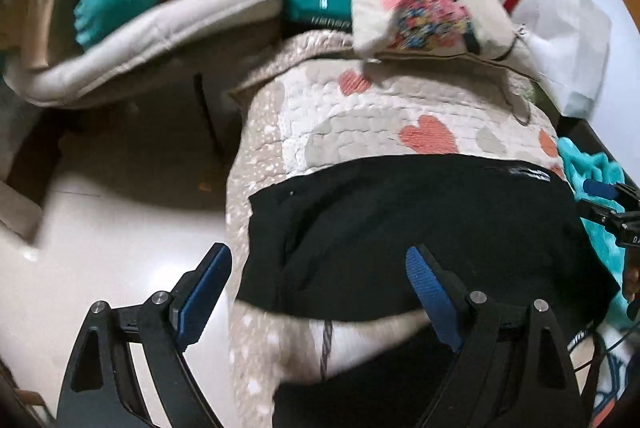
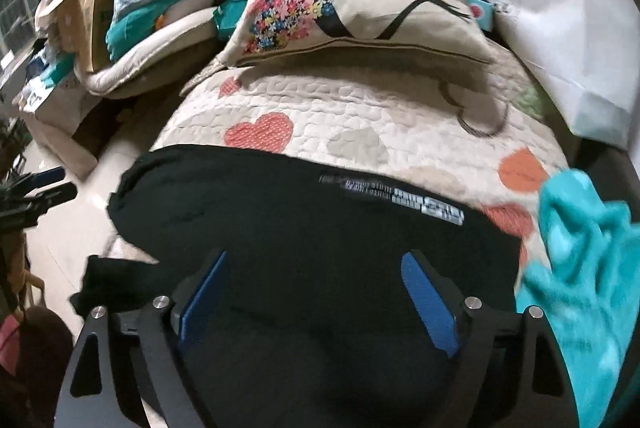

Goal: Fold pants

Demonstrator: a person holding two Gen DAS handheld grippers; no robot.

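Black pants lie spread across a heart-print quilt on the bed, a printed cushion beyond them and a teal cloth crowding their right edge. Both the left gripper and right gripper hover over the fabric, jaws wide and apparently empty. Bags and boxes clutter the floor alongside.
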